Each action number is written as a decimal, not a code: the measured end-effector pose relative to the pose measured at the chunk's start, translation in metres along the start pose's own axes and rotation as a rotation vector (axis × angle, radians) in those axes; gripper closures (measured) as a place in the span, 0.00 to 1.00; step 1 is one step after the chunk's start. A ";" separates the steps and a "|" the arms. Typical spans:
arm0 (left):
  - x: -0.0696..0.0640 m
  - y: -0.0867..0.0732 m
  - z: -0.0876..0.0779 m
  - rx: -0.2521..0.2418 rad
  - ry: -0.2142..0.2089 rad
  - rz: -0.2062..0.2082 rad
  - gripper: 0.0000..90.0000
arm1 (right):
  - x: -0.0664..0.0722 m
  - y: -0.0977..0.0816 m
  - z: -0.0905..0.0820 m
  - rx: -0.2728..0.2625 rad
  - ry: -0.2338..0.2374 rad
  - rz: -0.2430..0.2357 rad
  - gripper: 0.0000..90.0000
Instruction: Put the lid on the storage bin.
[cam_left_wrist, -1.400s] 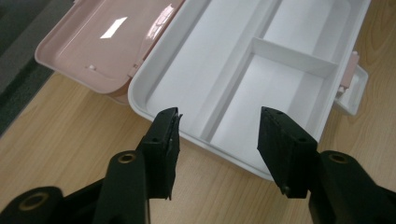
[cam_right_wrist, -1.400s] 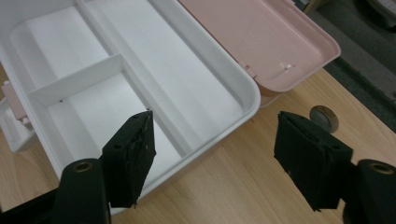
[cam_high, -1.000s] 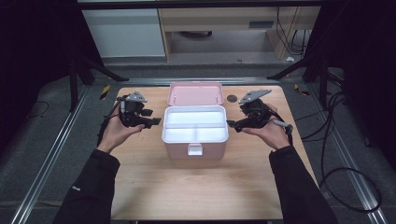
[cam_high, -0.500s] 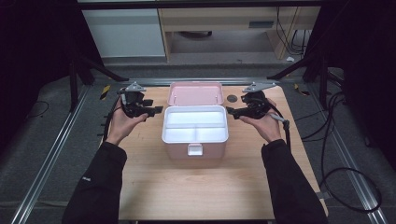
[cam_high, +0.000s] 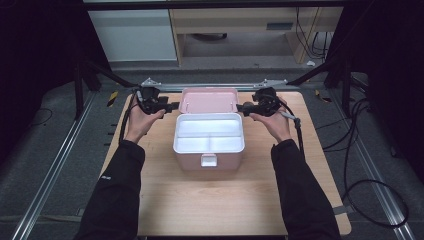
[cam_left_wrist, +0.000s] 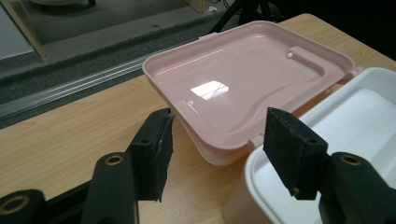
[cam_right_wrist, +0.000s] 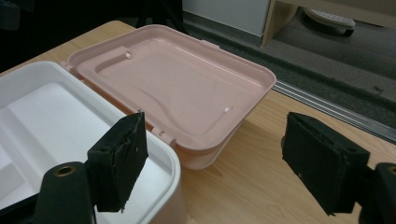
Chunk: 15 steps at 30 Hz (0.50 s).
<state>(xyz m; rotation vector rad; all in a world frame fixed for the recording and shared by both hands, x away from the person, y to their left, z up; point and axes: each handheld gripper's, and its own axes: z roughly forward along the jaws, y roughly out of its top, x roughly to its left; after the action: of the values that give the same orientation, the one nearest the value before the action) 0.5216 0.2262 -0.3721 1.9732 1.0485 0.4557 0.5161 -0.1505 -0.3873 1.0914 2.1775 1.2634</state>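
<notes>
Sitting near the middle of the wooden table (cam_high: 165, 200) is the landmark for everything else: a pink storage box (cam_high: 209, 159) with its lid thrown open, and a white divided tray (cam_high: 209, 136) resting in its mouth. The tray shows one long compartment toward the far side and smaller ones toward the person; all look bare. A small white latch (cam_high: 209, 160) sits on the box's near wall. The pink lid (cam_high: 209, 100) lies back flat behind the box, inner face up, joined along the rear edge by its hinge.

By the look of it, the box is thin, rigid moulded plastic, light, and glossy enough to slip between padded jaws. The lid's raised rim seems the best hold, one side edge for each gripper; the tray would probably lift by its lip.

The left gripper (cam_high: 172, 106) hovers just beside the lid's left edge, jaws spread wide and holding nothing; in the left gripper view (cam_left_wrist: 215, 144) the lid's near corner lies between and just beyond them. The right gripper (cam_high: 243, 106) mirrors it at the lid's right edge, jaws likewise apart and holding nothing, the lid's corner just ahead of them in its own view (cam_right_wrist: 210, 158).
</notes>
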 end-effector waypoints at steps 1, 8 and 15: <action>0.000 0.000 0.002 -0.002 -0.003 -0.004 0.47 | -0.001 0.000 0.003 0.000 -0.001 0.000 0.25; 0.001 -0.003 0.016 0.019 -0.011 -0.004 0.46 | -0.004 -0.002 0.020 0.009 -0.001 0.018 0.25; 0.001 -0.007 0.030 0.036 -0.006 -0.008 0.46 | -0.005 -0.005 0.038 0.026 0.024 0.039 0.26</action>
<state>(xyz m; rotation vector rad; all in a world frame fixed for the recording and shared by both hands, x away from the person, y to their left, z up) 0.5380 0.2138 -0.3950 2.0002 1.0670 0.4287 0.5420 -0.1357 -0.4116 1.1401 2.2061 1.2740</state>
